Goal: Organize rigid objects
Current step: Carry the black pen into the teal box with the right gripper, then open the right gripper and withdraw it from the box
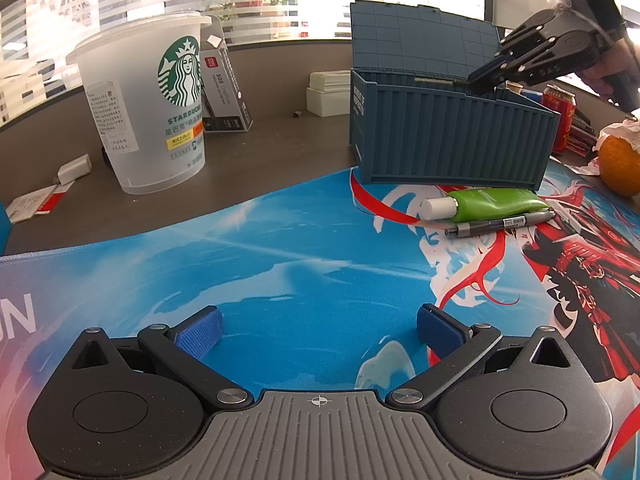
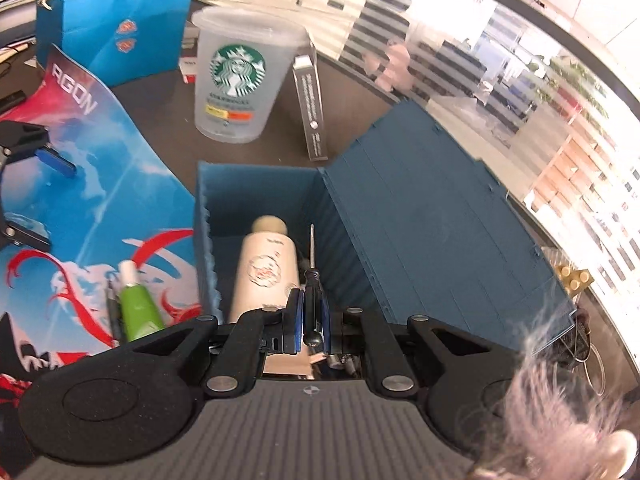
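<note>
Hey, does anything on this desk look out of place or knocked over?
Nothing spilled or damaged. Two items lie loose on the mat outside the blue box: a green tube and a pen, side by side against its front wall. The right gripper holds a screwdriver over the box.

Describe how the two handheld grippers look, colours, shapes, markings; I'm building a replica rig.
Both match. The left gripper has matte black linkage arms on silver pivot pins, two round black side housings, a grey ribbed centre plate with a small crosshair mark, and blue textured finger pads. The right gripper repeats the same black, grey and blue build. No cables show. Pale fuzzy material, maybe a sleeve, sits beside it.
</note>
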`<act>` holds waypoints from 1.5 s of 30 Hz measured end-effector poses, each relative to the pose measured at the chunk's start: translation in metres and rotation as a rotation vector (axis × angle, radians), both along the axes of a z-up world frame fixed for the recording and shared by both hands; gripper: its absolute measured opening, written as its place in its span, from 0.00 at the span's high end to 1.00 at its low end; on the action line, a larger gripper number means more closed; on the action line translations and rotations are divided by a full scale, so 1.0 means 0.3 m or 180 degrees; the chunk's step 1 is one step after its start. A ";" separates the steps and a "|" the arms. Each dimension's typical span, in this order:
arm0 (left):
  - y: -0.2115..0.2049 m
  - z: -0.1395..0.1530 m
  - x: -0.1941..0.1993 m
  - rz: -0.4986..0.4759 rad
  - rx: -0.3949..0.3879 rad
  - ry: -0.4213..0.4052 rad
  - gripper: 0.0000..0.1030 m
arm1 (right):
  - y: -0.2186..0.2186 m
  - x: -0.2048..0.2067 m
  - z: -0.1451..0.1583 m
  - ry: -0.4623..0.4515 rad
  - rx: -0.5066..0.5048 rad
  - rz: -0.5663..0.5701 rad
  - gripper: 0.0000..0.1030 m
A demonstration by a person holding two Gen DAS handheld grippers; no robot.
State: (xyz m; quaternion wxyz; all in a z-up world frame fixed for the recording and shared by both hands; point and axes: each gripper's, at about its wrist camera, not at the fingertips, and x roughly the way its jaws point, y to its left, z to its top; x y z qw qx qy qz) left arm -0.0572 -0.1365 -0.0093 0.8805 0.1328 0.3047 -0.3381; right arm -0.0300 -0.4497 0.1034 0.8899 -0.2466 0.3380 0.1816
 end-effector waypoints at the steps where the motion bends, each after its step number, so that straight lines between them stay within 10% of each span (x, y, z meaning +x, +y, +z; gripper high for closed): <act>1: 0.000 0.000 0.000 0.0000 0.0000 0.0000 0.00 | -0.006 0.008 -0.009 0.0008 -0.0021 -0.0002 0.91; 23: 0.000 -0.001 0.000 0.0000 0.0001 0.0000 0.00 | -0.049 0.103 -0.126 0.0268 -0.0114 -0.0060 0.91; 36: 0.001 -0.001 0.001 0.0001 0.0001 -0.0001 0.00 | -0.060 0.033 -0.051 -0.0066 0.0041 -0.0153 0.87; 45: 0.000 -0.001 0.000 0.0000 -0.0001 0.0001 0.00 | -0.059 -0.269 0.050 -0.0754 0.1020 -0.0184 0.46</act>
